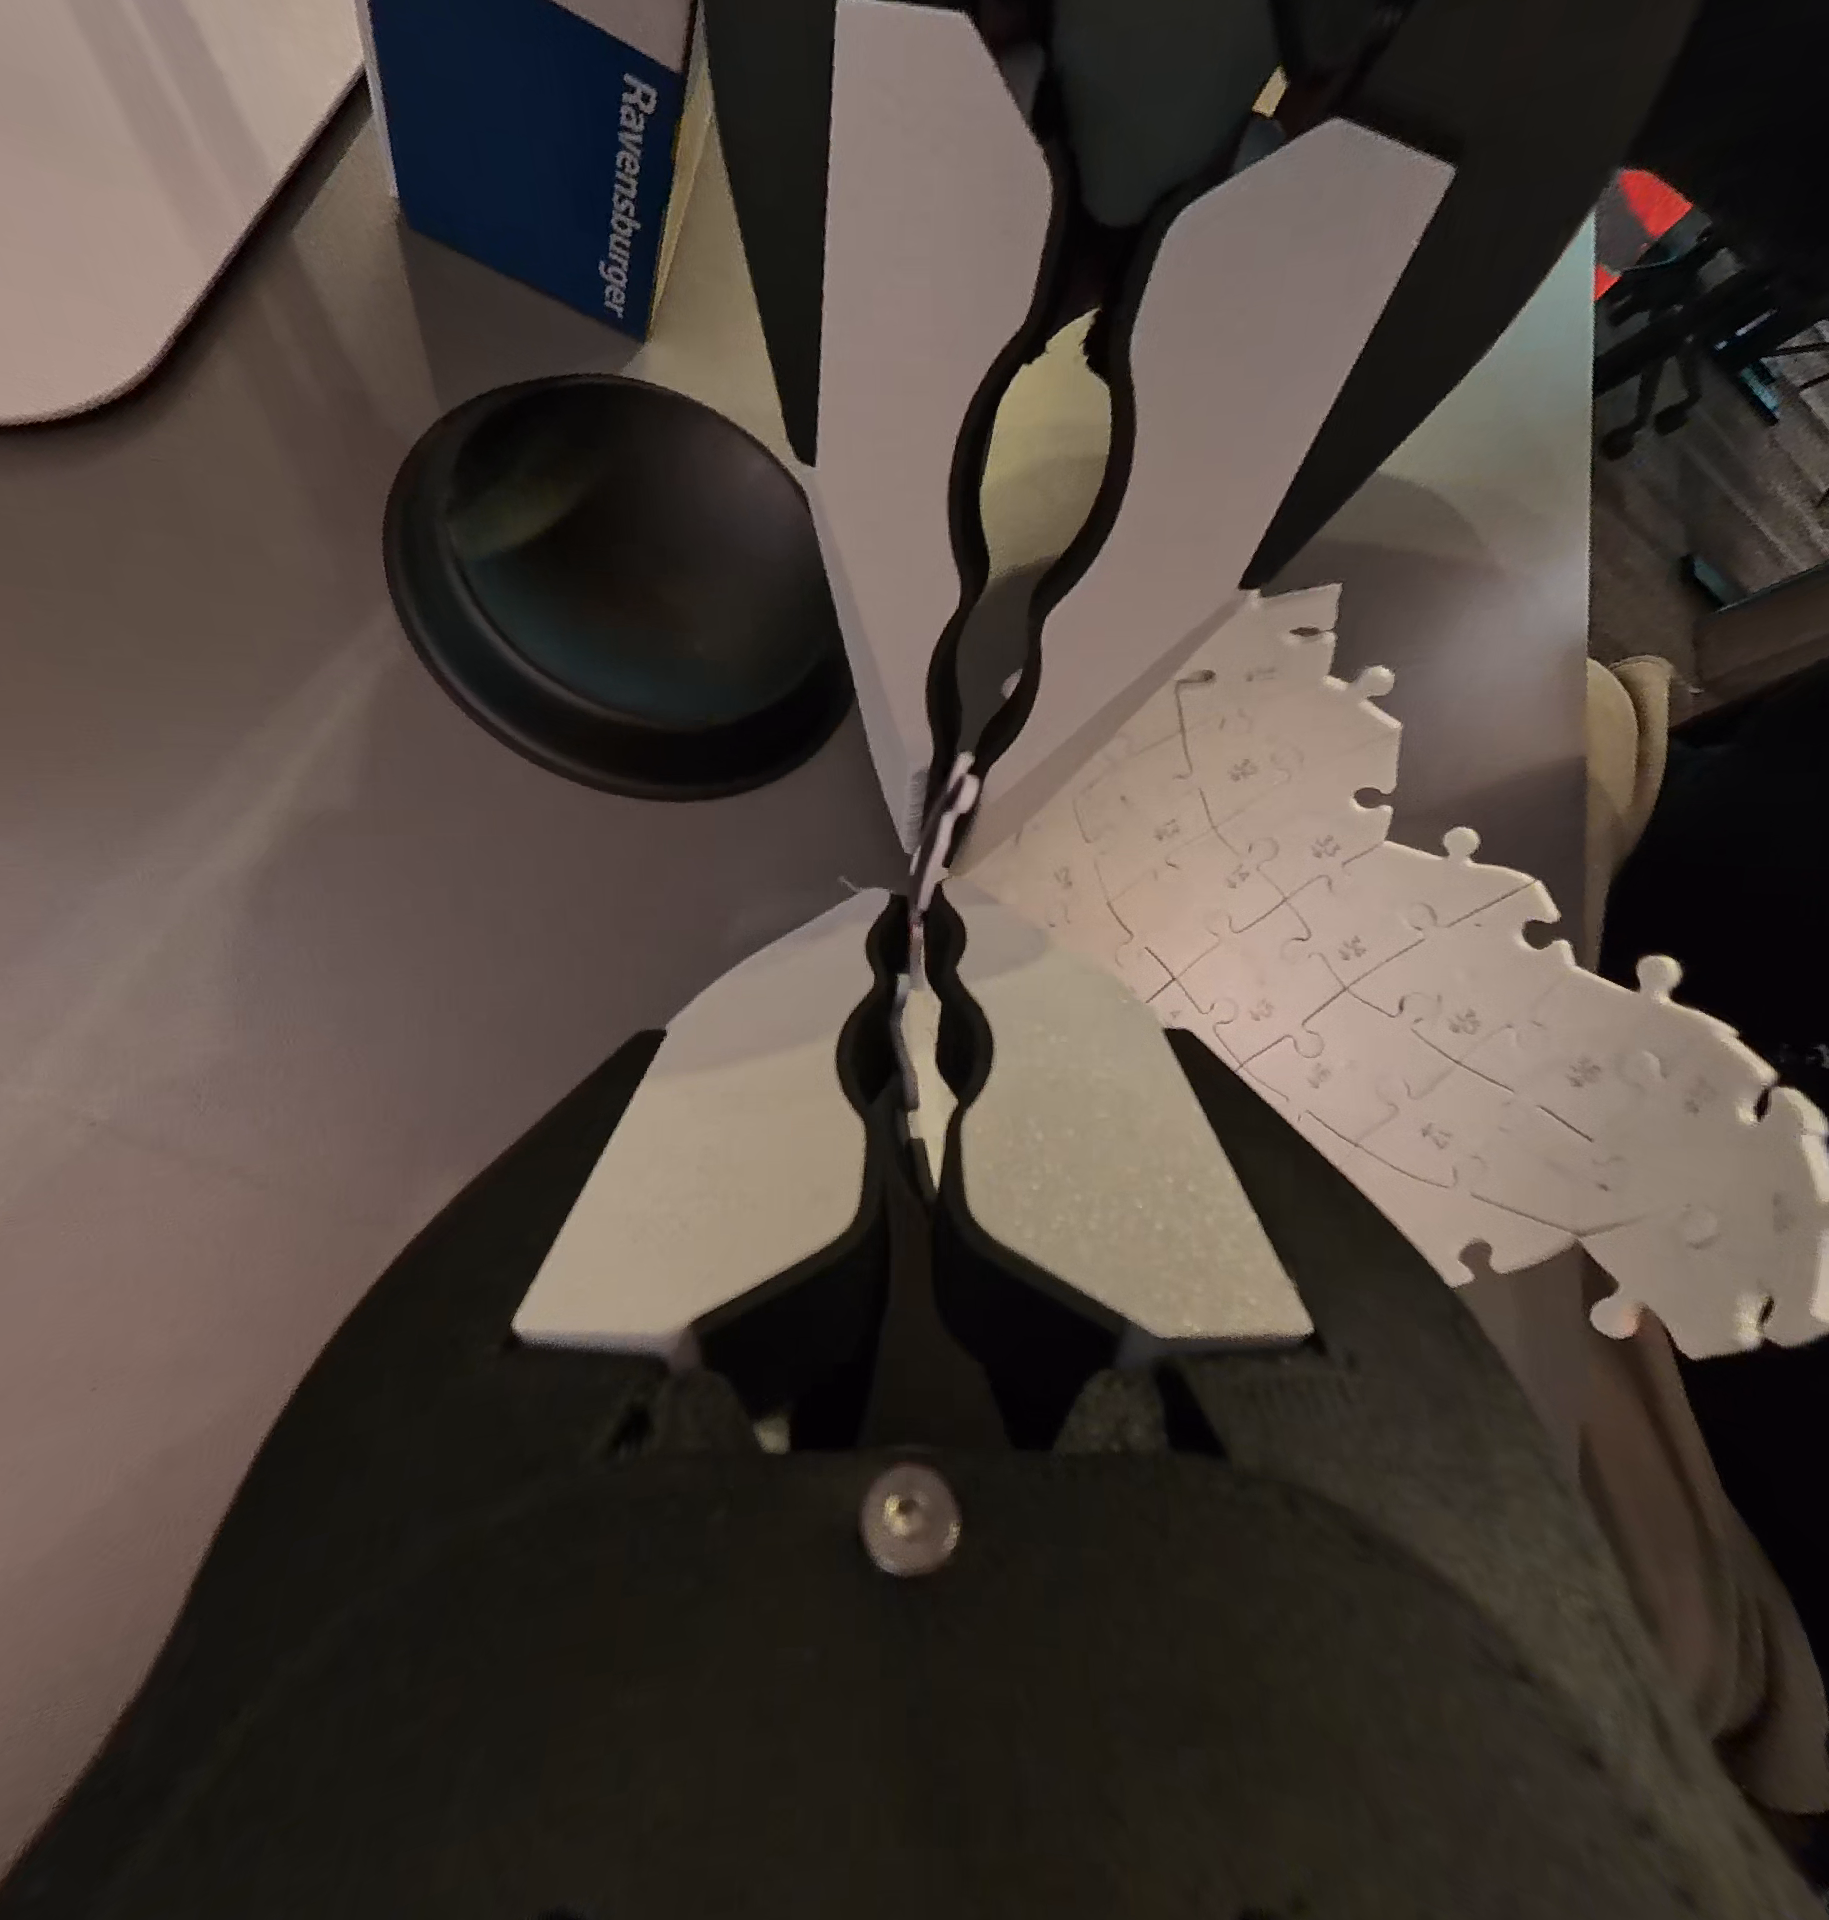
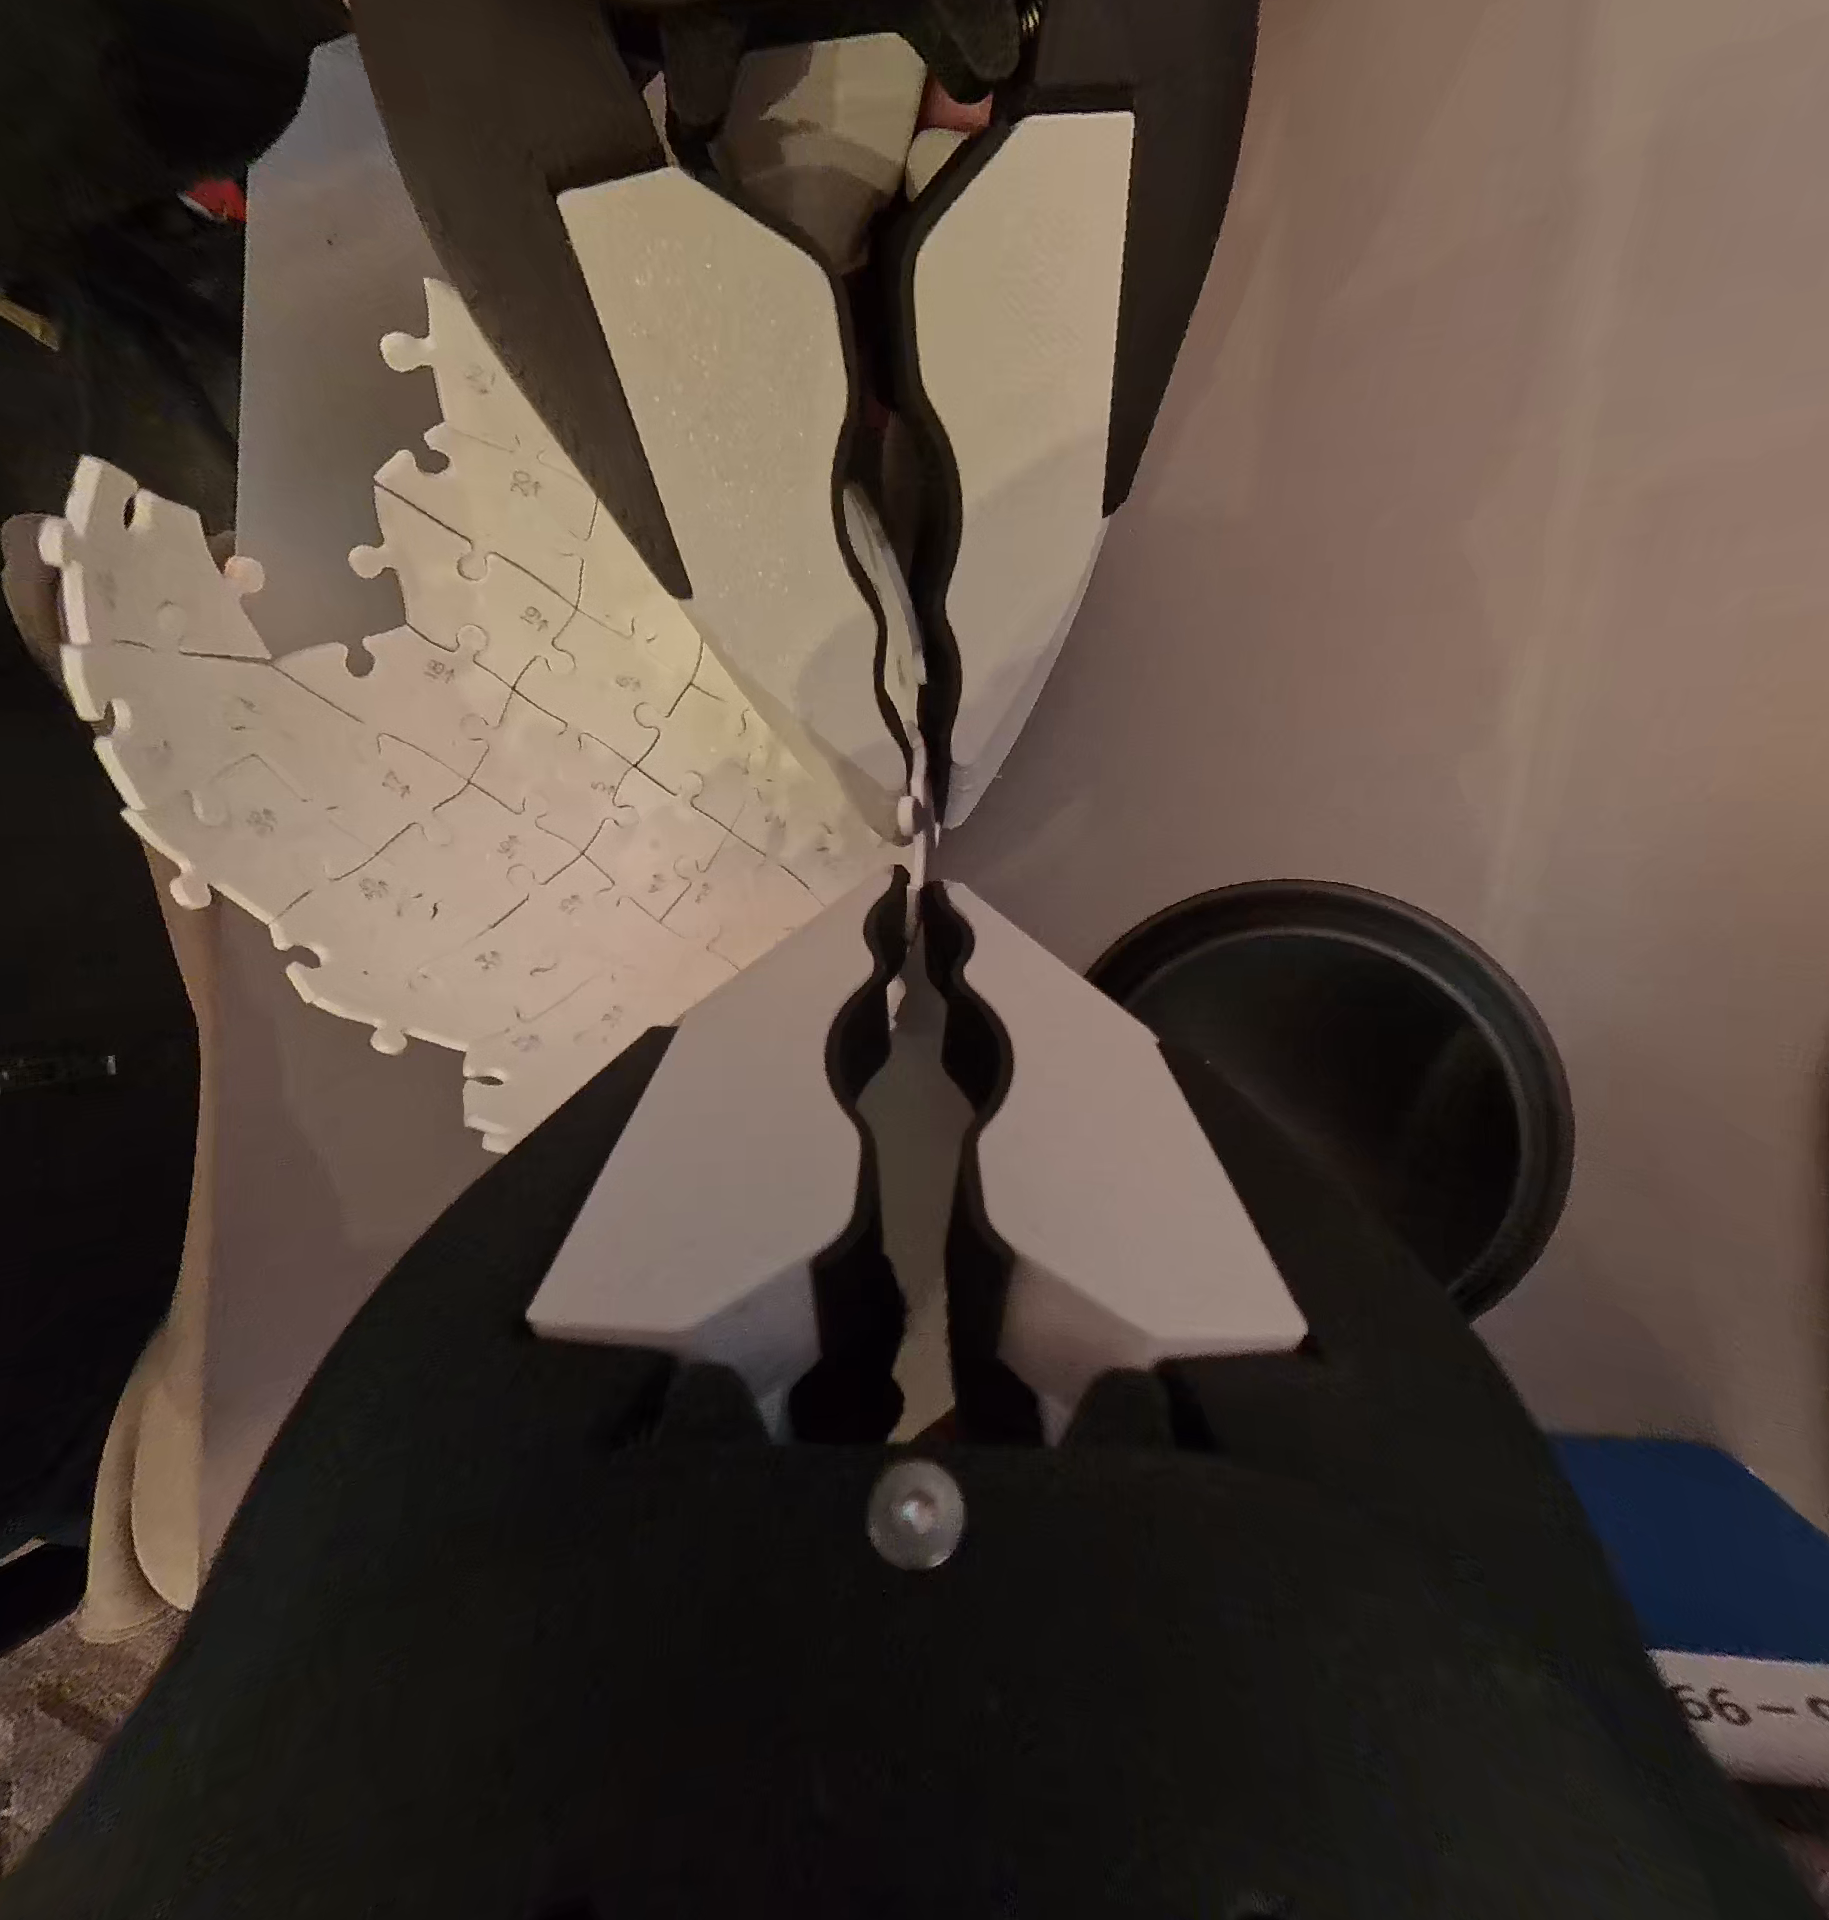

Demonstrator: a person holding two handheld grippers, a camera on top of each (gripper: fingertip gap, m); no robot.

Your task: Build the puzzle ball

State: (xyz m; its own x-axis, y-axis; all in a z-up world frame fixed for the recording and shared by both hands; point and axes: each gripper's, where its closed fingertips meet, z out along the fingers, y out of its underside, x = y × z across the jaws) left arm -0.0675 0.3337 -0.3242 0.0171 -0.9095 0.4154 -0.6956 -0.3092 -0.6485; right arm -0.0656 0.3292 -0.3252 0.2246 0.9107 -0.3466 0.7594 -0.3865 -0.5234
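The puzzle ball (image 1: 1409, 1039) is only part built. It is a curved white sheet of joined pieces, with the plain, numbered backs facing both cameras. It hangs in the air above the grey desk (image 1: 214, 935). In the left wrist view it fans out toward 4 o'clock from the middle; in the right wrist view it fans out toward 9 o'clock.

The left tool (image 1: 915, 935) is pinched almost all the way closed on a thin edge of the sheet, seen side-on between its tips. The right tool (image 2: 920, 883) comes in from the other side, tip to tip with the left one. It is also almost closed on a thin white edge at the same spot. I cannot tell if that edge is a loose piece or part of the sheet. I think the two tools meet nose to nose so that one can hold the sheet steady while the other pushes a piece into its place on the edge.

A round black dish (image 1: 619, 592) sits on the desk at 10 o'clock from the tips in the left wrist view. It may be the stand for the ball. It looks empty, but it is dark inside. A blue box (image 1: 536, 156) stands behind it at 11 o'clock. I cannot see what is in the box. A pale mat (image 1: 110, 208) lies at the top left corner.
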